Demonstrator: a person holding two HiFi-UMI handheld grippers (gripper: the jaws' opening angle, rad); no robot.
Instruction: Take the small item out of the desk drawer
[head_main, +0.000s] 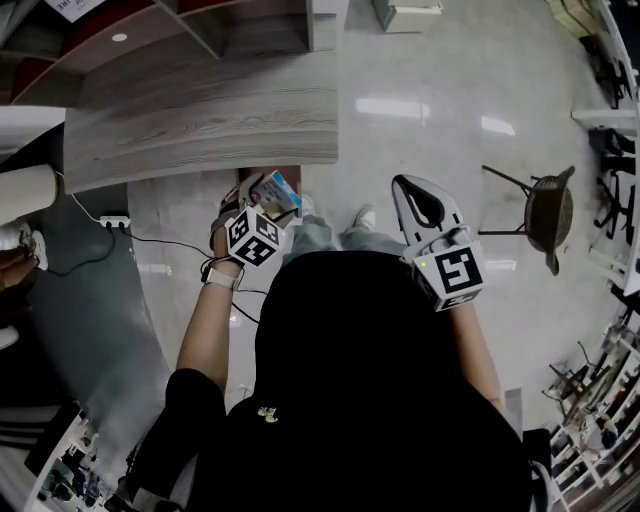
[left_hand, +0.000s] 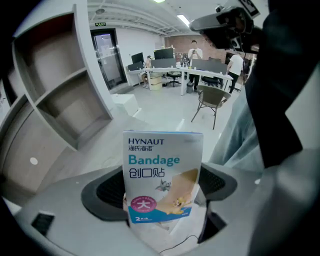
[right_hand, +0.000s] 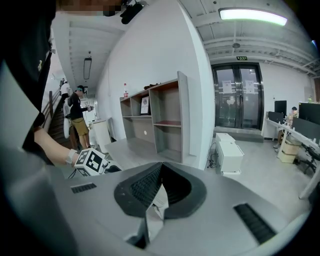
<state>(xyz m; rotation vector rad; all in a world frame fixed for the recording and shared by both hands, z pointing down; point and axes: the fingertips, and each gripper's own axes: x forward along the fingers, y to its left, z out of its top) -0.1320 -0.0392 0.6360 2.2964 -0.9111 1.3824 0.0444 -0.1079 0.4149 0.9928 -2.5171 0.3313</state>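
Far left, a power strip (head_main: 115, 221) lies on the floor by the grey wood-grain desk (head_main: 200, 120), a cable trailing from it. Just off the desk's near edge, the person's left gripper (head_main: 270, 203) is clamped on a small box of bandages (left_hand: 162, 175). The box stands upright between the two jaws, its printed front facing back along the gripper, its lower part pinched and its top sticking out above them. It touches neither the desk nor the floor. To the right, past the person's legs, the right gripper (head_main: 412, 190) is held over bare floor with its jaws pressed together and nothing in them. It is well apart from the left one. Farther right, a brown chair (head_main: 548, 210) stands alone on the polished floor (head_main: 420, 110).
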